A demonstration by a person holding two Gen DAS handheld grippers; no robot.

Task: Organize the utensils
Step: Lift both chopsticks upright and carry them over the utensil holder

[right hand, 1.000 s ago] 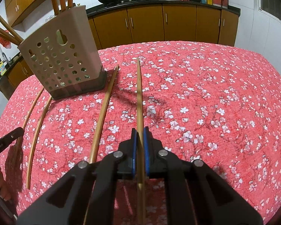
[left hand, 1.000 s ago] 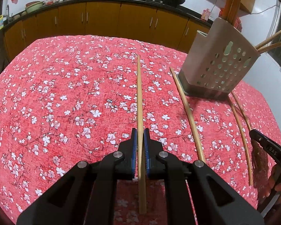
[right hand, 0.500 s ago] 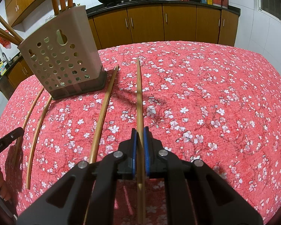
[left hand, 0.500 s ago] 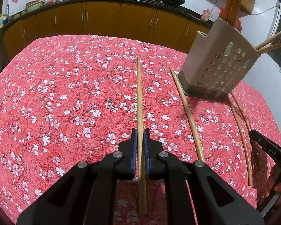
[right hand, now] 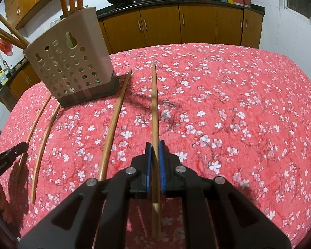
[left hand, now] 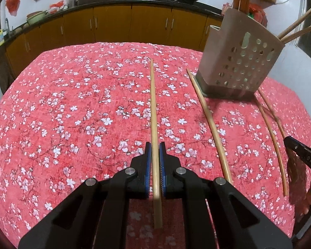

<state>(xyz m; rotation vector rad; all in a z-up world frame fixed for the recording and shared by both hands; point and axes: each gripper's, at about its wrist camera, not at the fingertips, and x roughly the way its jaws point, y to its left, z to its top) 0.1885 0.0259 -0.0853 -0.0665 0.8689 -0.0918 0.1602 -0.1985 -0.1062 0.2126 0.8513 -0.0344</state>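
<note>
My left gripper (left hand: 154, 148) is shut on a long wooden chopstick (left hand: 153, 108) that points forward over the red flowered tablecloth. My right gripper (right hand: 154, 147) is shut on another wooden chopstick (right hand: 154, 103). A beige perforated utensil holder (left hand: 240, 58) with several sticks in it stands at the far right in the left wrist view and at the far left in the right wrist view (right hand: 70, 66). Three loose chopsticks lie beside it: one near the holder's base (left hand: 209, 120) (right hand: 114, 124) and a pair further out (left hand: 271, 137) (right hand: 43, 137).
The table (left hand: 62, 103) is covered by the red cloth. Orange kitchen cabinets (left hand: 114, 25) with woks on the counter run behind the table. The tip of the other gripper shows at the right edge (left hand: 302, 155) and the left edge (right hand: 8, 157).
Both grippers have lifted slightly with their chopsticks; the scene has shifted a little. The holder and loose chopsticks have not moved.
</note>
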